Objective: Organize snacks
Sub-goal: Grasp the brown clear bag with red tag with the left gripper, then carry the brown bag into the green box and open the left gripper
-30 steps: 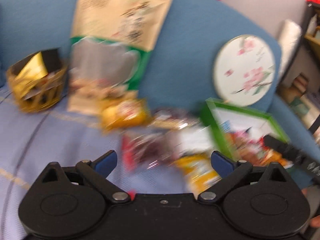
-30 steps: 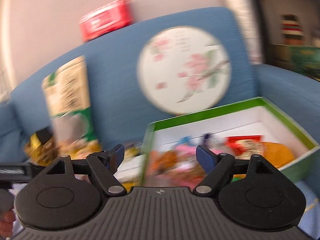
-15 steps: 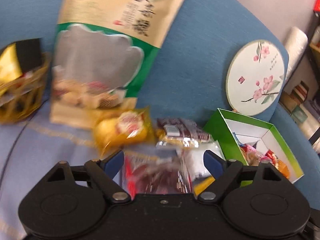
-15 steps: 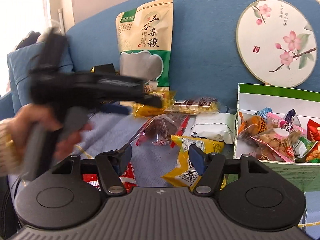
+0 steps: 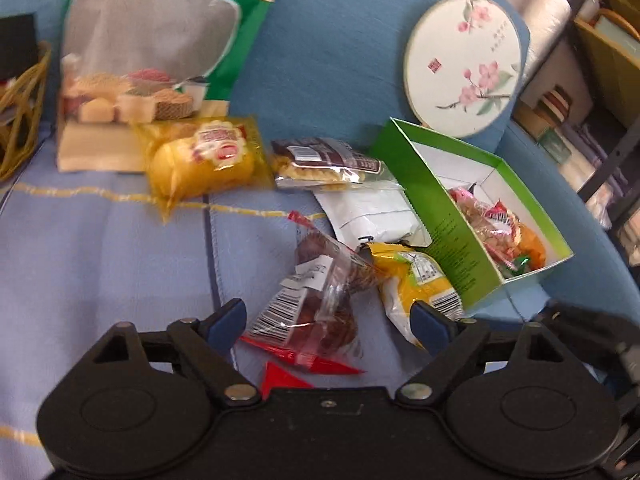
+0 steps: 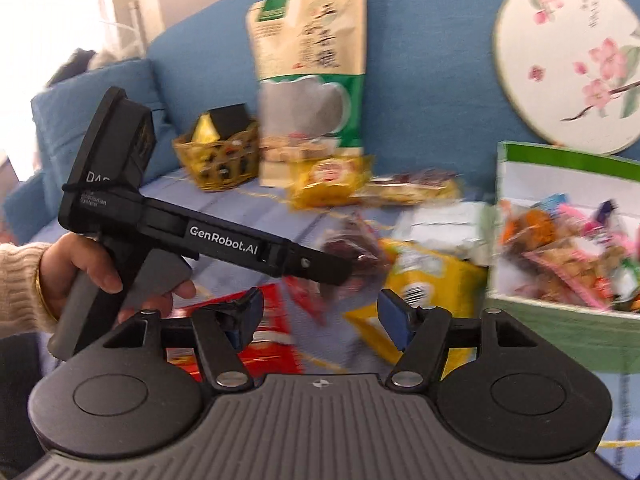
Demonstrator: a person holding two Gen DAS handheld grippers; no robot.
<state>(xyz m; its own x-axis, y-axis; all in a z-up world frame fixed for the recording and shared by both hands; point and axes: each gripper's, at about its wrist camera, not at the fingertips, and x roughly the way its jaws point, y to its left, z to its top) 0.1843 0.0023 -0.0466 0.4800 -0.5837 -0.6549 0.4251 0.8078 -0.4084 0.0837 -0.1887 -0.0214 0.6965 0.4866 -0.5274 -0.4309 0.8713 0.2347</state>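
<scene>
My left wrist camera sits low and close over the sofa seat, looking forward and down between its fingers at the snack pile (image 5: 320, 264). My right wrist camera looks from further back and more level, facing the backrest. Both share the green box (image 5: 460, 236) (image 6: 560, 320), round fan (image 5: 462, 64) (image 6: 568, 60) and tall pouch (image 5: 160, 40) (image 6: 312, 80).

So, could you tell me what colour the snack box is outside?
Green outside, white inside; the box shows best in the left wrist view.
</scene>
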